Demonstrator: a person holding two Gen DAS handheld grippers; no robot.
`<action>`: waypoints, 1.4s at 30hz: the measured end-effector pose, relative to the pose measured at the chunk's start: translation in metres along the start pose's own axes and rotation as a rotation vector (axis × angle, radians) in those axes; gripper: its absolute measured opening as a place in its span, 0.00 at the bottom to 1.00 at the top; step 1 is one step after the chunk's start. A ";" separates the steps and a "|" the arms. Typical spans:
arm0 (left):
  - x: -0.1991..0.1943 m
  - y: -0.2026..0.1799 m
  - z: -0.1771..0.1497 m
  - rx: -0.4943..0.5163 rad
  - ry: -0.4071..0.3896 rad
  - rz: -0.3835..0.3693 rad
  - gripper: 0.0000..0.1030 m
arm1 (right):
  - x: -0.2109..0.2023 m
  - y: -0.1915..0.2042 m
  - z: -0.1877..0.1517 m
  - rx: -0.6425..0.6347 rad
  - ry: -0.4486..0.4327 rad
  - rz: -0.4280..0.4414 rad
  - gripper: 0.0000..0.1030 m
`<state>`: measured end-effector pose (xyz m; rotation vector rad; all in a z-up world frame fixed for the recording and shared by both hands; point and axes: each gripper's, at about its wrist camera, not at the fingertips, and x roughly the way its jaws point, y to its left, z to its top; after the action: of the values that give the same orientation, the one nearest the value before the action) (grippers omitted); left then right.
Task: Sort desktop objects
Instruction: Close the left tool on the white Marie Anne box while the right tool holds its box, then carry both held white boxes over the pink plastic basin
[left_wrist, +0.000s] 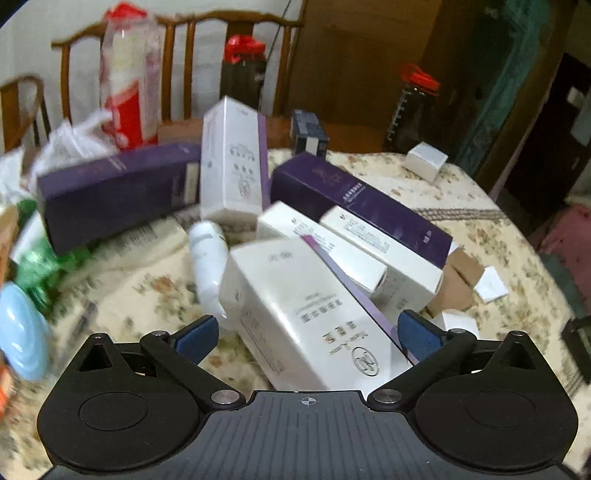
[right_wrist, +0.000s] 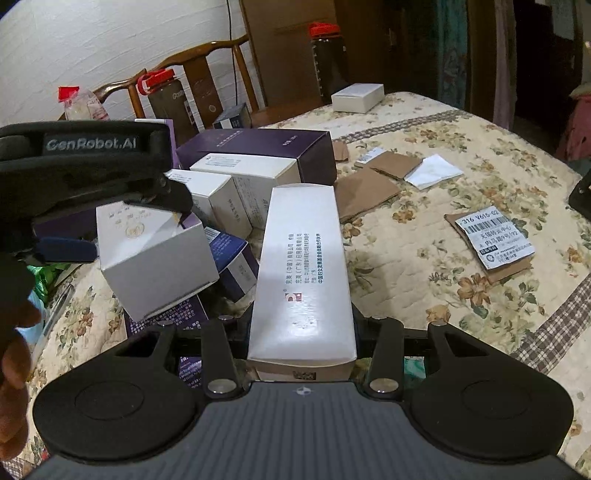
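Observation:
In the left wrist view, a white box with a purple stripe (left_wrist: 306, 314) lies lengthwise between the blue pads of my left gripper (left_wrist: 308, 338), which is shut on it. From the right wrist view this box (right_wrist: 155, 258) hangs tilted above the pile, with a blue pad (right_wrist: 70, 249) against its left face. My right gripper (right_wrist: 303, 326) is shut on a long white box with red and blue print (right_wrist: 303, 273), held pointing away over the floral tablecloth (right_wrist: 443, 295). The box hides the right gripper's pads.
Purple boxes (left_wrist: 110, 195) (left_wrist: 354, 206) and white boxes (left_wrist: 232, 162) (left_wrist: 384, 254) are piled mid-table, with a white bottle (left_wrist: 208, 266) among them. Dark red-capped jars (left_wrist: 413, 110) and wooden chairs (left_wrist: 177, 55) stand behind. Cardboard scraps (right_wrist: 369, 184) and a shipping label (right_wrist: 491, 236) lie to the right.

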<state>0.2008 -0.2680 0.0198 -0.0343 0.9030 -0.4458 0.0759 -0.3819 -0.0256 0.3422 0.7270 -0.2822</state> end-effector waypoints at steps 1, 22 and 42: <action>0.005 0.001 0.000 -0.014 0.019 -0.006 0.99 | 0.000 -0.001 0.000 0.003 0.001 0.002 0.47; -0.031 0.039 -0.032 0.119 -0.105 -0.029 0.46 | -0.009 0.003 -0.011 -0.009 -0.029 0.038 0.47; -0.167 0.113 -0.037 0.074 -0.324 0.077 0.47 | -0.070 0.094 0.012 -0.145 -0.152 0.294 0.47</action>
<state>0.1241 -0.0950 0.0982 -0.0036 0.5665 -0.3886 0.0675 -0.2925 0.0501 0.2820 0.5354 0.0231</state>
